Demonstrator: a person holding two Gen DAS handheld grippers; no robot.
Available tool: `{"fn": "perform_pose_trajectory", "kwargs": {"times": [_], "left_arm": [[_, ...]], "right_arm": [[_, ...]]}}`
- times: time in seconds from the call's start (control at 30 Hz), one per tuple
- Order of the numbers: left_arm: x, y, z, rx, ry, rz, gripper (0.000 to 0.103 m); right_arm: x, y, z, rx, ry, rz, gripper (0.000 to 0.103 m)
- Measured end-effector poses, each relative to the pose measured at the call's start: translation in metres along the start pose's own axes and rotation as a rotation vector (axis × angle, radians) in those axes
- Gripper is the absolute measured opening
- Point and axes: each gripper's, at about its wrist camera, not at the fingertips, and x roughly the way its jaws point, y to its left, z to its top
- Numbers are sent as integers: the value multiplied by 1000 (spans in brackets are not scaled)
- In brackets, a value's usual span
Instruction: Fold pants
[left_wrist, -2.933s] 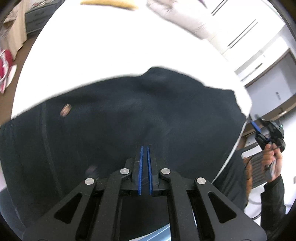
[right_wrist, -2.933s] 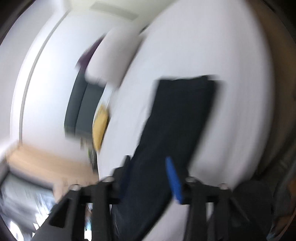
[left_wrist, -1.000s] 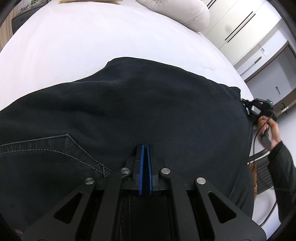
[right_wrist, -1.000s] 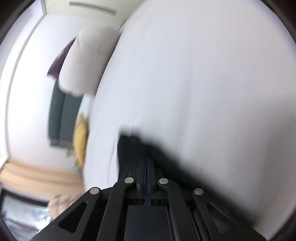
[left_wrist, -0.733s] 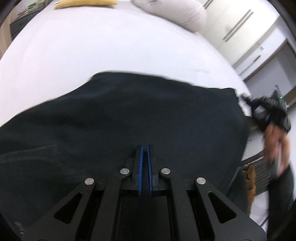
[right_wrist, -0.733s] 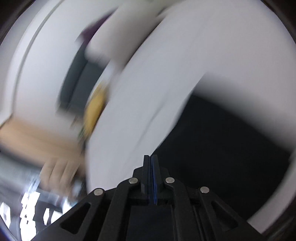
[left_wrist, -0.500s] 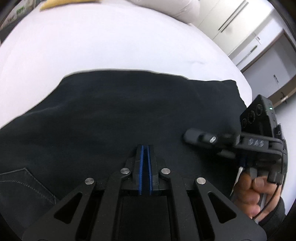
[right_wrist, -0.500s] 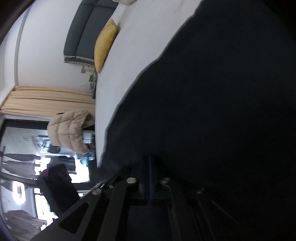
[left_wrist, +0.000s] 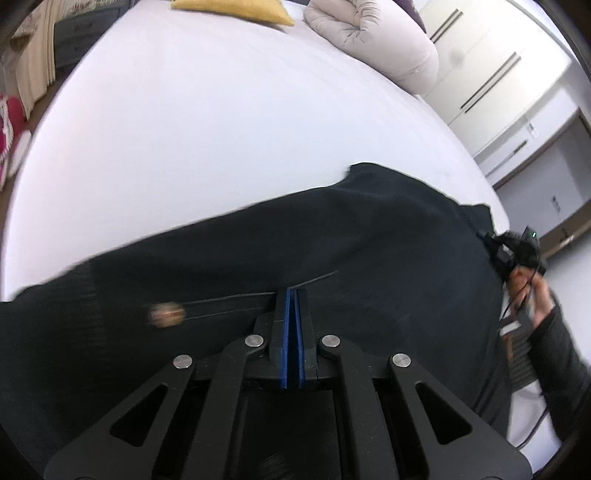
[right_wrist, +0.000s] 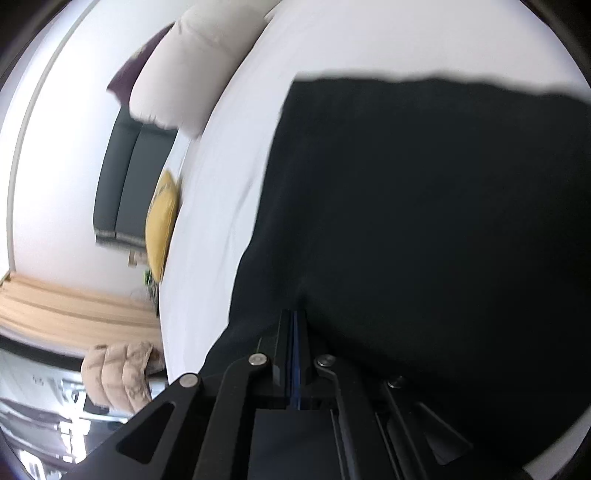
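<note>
So the pants (left_wrist: 332, 251) are dark denim, spread across the near part of a white bed (left_wrist: 207, 122), with a yellow cushion (left_wrist: 229, 9) and a rolled-up beige duvet (left_wrist: 373, 40) at the far end. The left gripper (left_wrist: 294, 295) has its blue pads pressed together on a pinch of fabric near a seam, with what looks like a button (left_wrist: 164, 314) just to its left. The right gripper (right_wrist: 294, 317) is clamped on the cloth too, near the left edge of the pants in its view; from the left camera you can see that hand (left_wrist: 528, 284) over at the far right edge of the pants.

My guess is this is mid-fold, both ends pinched and about to be carried over. If I were doing it: keep both grips tight, lift evenly so the cloth stays taut between them, and move both hands at the same pace toward the far side. Denim's heavy and sags in the middle, so don't let slack build. Line up the edges before letting go, otherwise the fold ends up crooked.
</note>
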Motion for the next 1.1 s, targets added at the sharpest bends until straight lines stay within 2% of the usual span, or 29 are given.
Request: {"fn": "perform_pose_trajectory", "kwargs": {"times": [0.2, 0.3, 0.33, 0.37, 0.4, 0.43, 0.5, 0.57, 0.6, 0.63, 0.67, 0.7, 0.77, 0.83, 0.9, 1.0, 1.03, 1.1], "left_arm": [[-13, 25, -8, 29, 4, -36, 4], [-31, 38, -11, 67, -13, 8, 4], [-43, 47, -11, 72, -30, 61, 4], [-48, 48, -11, 70, -41, 69, 4], [-57, 55, -11, 62, -57, 84, 4], [-72, 64, -12, 47, -87, 130, 4], [-90, 75, -12, 18, -120, 170, 4], [-105, 81, -13, -37, -167, 171, 4], [-112, 82, -14, -61, -185, 154, 4], [-121, 81, -17, -78, -210, 121, 4], [-125, 77, -19, -80, -221, 105, 4], [-129, 71, -22, -78, -227, 90, 4], [-131, 60, -27, -81, -226, 33, 4], [-107, 35, -24, -82, -202, -18, 4], [-83, 18, -22, -72, -170, -39, 4], [-34, 8, -18, -63, -74, -7, 4], [-16, 14, -19, -73, -41, 12, 4], [-5, 27, -19, -116, -60, -34, 4]], "right_arm": [[-23, -17, 29, 18, -74, -87, 0], [-51, -18, 31, 29, -125, -145, 0], [-56, -16, 28, 24, -126, -153, 3], [-63, -19, 28, 8, -119, -159, 3], [-68, -13, 17, -18, -100, -141, 3], [-76, -19, 16, -32, -83, -119, 3], [-65, 2, -14, -80, -13, -49, 3], [-43, 28, -52, -129, 76, 19, 8], [-28, 42, -71, -148, 130, 49, 10], [-15, 55, -88, -161, 175, 78, 16], [3, 72, -108, -170, 223, 118, 26], [20, 86, -133, -187, 284, 156, 31], [51, 115, -177, -238, 396, 195, 33], [83, 140, -224, -297, 512, 227, 33], [113, 159, -258, -299, 593, 248, 33], [158, 174, -276, -251, 653, 251, 33], [171, 179, -281, -231, 667, 243, 30], [184, 178, -273, -221, 648, 236, 20]]}}
